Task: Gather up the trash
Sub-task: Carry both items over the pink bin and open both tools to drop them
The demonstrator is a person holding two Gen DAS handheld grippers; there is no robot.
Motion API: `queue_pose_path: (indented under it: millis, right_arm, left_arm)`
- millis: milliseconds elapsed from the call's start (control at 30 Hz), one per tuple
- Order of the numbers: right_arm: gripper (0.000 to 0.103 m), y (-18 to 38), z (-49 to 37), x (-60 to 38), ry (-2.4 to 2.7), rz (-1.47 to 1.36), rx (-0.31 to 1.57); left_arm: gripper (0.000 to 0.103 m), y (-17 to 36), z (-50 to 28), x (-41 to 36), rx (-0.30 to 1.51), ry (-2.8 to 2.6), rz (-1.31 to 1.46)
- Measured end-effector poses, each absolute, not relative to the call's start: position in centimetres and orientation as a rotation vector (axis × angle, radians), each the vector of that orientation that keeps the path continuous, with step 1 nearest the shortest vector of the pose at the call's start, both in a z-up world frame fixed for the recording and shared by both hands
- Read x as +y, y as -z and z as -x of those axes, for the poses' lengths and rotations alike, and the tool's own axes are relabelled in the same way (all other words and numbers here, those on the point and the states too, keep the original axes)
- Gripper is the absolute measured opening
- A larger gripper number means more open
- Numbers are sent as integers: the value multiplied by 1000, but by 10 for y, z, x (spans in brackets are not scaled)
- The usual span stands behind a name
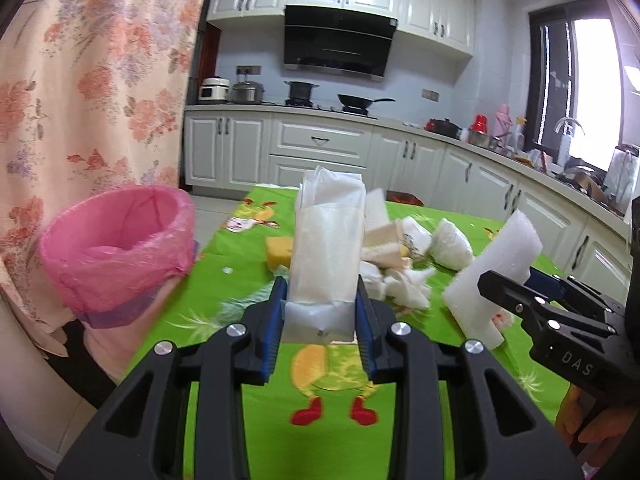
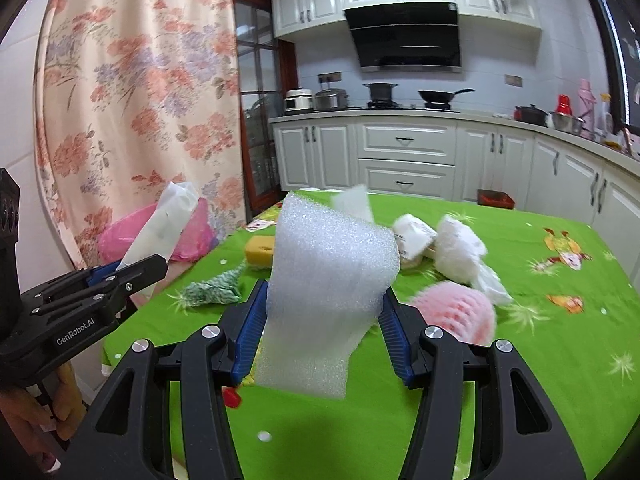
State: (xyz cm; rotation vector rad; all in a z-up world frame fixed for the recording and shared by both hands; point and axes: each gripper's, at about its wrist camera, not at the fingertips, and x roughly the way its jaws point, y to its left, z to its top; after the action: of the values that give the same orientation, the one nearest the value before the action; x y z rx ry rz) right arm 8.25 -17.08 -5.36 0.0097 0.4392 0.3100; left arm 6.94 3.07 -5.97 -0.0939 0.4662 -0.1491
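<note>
Foam, white and open-celled: a curled foam sheet (image 2: 328, 304) stands between the blue pads of the right gripper (image 2: 324, 320), jaws wide yet closed onto its lower edges. Judged light, springy and easily crushed, it is best gripped low across its width. A translucent white plastic bag (image 1: 326, 256), clamped at its base by the left gripper (image 1: 322, 316), rises upright; it looks soft and slippery, liable to flop. Both pieces are held above the green tablecloth (image 2: 540, 344). To the left, beyond the table edge, is the pink-lined bin (image 1: 116, 252), mouth open. Farther back lie remaining scraps (image 1: 404, 256), a yellow sponge (image 2: 260, 250) and a pink foam net (image 2: 456, 312).
</note>
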Motion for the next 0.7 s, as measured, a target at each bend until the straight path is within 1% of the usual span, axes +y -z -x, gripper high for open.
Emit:
queue_pose_path:
  millis: [533,700]
  right_arm:
    - [52,35,-129,-63,-527,95,456]
    - [52,26,-153,-23,-594,101,466]
  left_arm:
    - [32,38,-73,134,418,-35,115]
    - [32,30,-92,173,418,-110,96]
